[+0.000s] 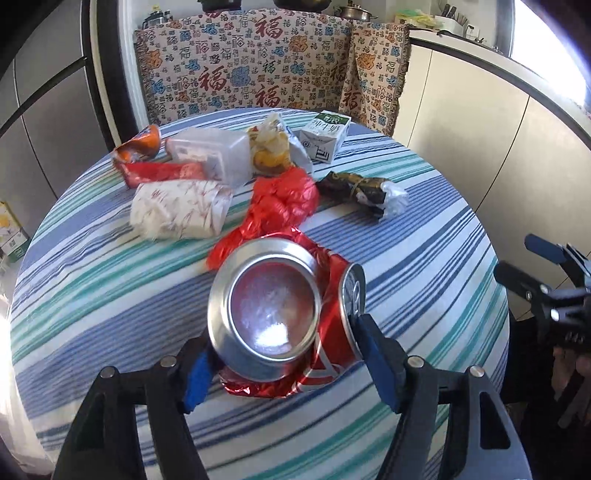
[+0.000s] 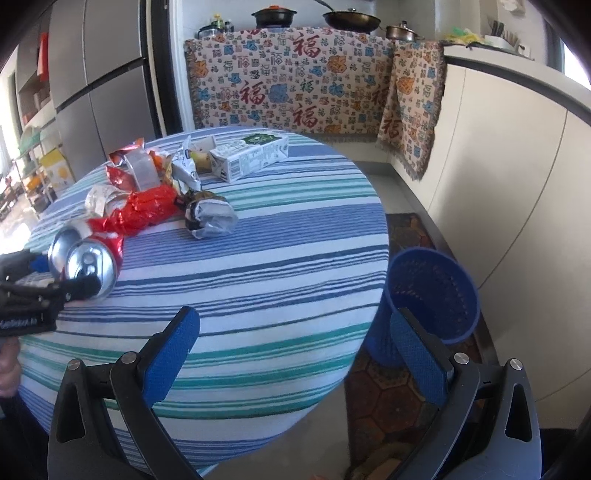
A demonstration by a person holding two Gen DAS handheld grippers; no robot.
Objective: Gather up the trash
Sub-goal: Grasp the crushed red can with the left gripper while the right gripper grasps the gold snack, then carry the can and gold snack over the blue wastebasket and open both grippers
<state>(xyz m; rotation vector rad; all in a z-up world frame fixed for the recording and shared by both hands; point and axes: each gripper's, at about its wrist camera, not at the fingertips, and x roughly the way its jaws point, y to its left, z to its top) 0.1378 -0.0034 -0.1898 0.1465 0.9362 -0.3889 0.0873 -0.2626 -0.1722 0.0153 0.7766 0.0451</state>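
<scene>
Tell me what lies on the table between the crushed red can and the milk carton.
The left wrist view shows a crumpled red plastic bag between the crushed can and the milk carton.

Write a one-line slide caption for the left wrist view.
Left gripper closed on a crushed red can on the striped tablecloth, other trash heaped behind.

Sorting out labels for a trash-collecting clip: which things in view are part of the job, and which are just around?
Part of the job:
crushed red can, between the left tongs
red plastic bag
milk carton
dark wrapper
blue bin on the floor

Just around:
striped tablecloth
patterned throw
pots
</scene>
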